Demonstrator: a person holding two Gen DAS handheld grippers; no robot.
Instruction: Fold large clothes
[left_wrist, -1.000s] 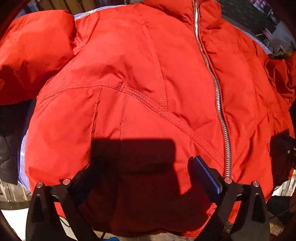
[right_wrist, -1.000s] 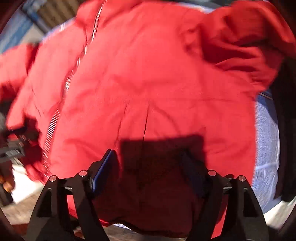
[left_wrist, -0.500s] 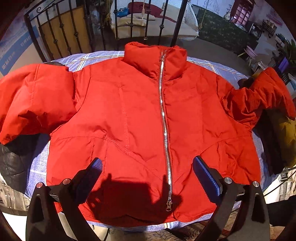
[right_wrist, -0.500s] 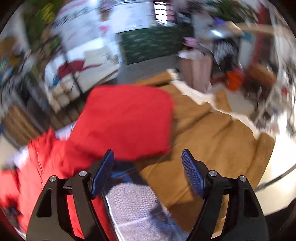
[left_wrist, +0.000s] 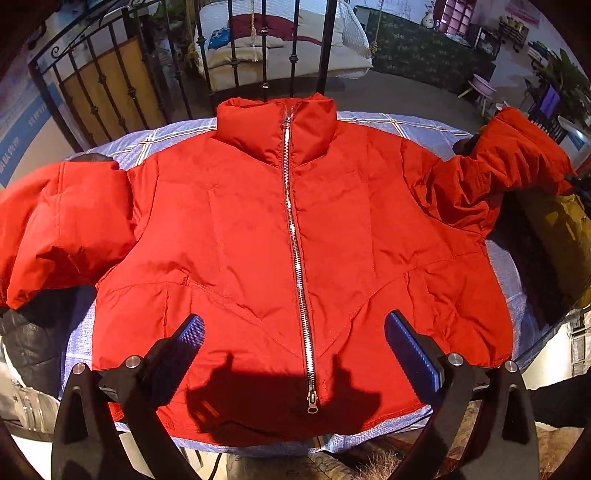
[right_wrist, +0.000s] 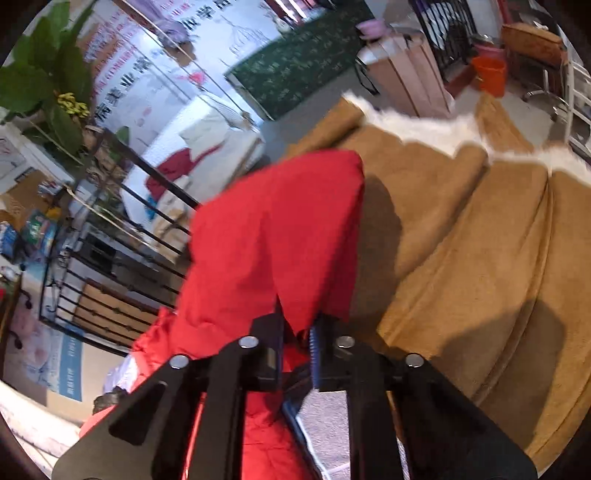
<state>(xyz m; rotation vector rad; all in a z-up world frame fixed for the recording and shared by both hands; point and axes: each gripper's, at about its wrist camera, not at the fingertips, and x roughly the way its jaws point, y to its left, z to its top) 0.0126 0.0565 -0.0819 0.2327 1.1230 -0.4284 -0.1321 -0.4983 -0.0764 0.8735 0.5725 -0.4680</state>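
Right wrist view: the right tool (right_wrist: 297, 349), spread wide half a second ago, is now clenching the red jacket's sleeve (right_wrist: 280, 236) at twelve o'clock, starting the fold; the left tool (left_wrist: 295, 339) is hanging released.

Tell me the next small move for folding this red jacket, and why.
Probably carry the sleeve inward across the chest of the red jacket. The right tongs are shut on that sleeve's end, lifted off the table, while the zipped jacket lies flat and the left tongs hover open above the hem.
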